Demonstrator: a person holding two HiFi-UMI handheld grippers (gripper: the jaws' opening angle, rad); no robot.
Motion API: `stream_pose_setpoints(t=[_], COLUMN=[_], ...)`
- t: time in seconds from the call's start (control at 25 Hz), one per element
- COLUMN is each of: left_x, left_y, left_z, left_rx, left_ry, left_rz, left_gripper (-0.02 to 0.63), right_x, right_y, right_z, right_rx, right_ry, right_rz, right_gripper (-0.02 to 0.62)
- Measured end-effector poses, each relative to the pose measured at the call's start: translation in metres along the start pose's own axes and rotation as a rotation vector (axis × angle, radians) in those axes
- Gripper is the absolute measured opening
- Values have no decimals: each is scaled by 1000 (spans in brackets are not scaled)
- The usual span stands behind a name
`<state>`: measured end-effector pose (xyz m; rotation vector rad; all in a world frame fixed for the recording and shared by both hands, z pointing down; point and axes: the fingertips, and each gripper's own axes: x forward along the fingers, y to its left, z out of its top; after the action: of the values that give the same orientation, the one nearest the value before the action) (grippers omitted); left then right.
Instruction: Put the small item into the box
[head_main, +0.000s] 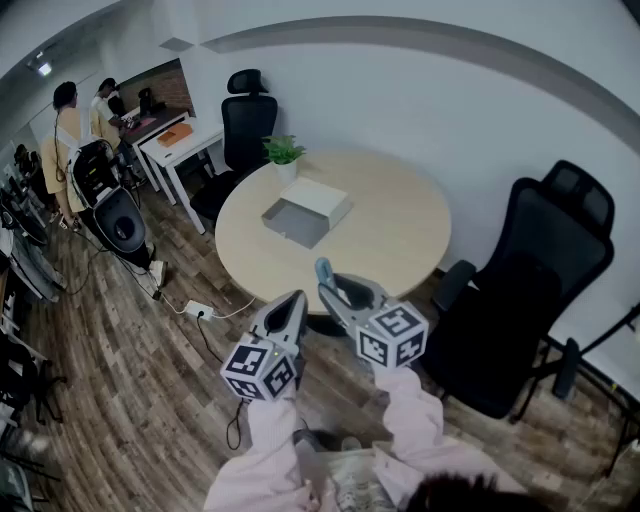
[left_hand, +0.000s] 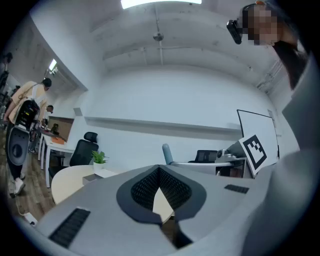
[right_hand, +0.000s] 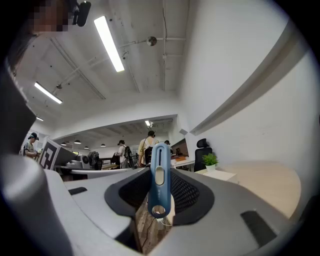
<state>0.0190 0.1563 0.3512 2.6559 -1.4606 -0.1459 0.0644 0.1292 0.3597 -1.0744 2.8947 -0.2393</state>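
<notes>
Small item (right_hand: 159, 180), a slim blue stick with a hole at its near end, stands upright, clenched between the pads of the right tool (right_hand: 159, 195), close to the bench's near edge. Just beside it the left tool (left_hand: 161, 192) has its jaws closed tip to tip on nothing. The round pale-wood bench (head_main: 390, 235) is bare across its near and right parts. The box (head_main: 300, 215), white with an open grey inside, lies toward its far left edge, a potted plant (head_main: 284, 153) just beyond. A black office chair (head_main: 535, 290) crowds the bench's right edge, a second chair (head_main: 247, 120) its far side. On the wood-plank floor (head_main: 130, 380) a power strip (head_main: 198, 310) lies left of the tools. People (head_main: 70, 140) stand far left.
</notes>
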Motion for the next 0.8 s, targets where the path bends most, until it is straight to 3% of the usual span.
stream_pose_setpoints(t=[0.8], left_x=[8], left_y=[16], left_z=[-12], left_rx=[-10], left_ry=[38], left_rz=[12], left_gripper=[9], right_x=[13], right_y=[-22], right_z=[-7], right_rx=[51], right_ry=[5], right_rz=[-22], right_gripper=[129])
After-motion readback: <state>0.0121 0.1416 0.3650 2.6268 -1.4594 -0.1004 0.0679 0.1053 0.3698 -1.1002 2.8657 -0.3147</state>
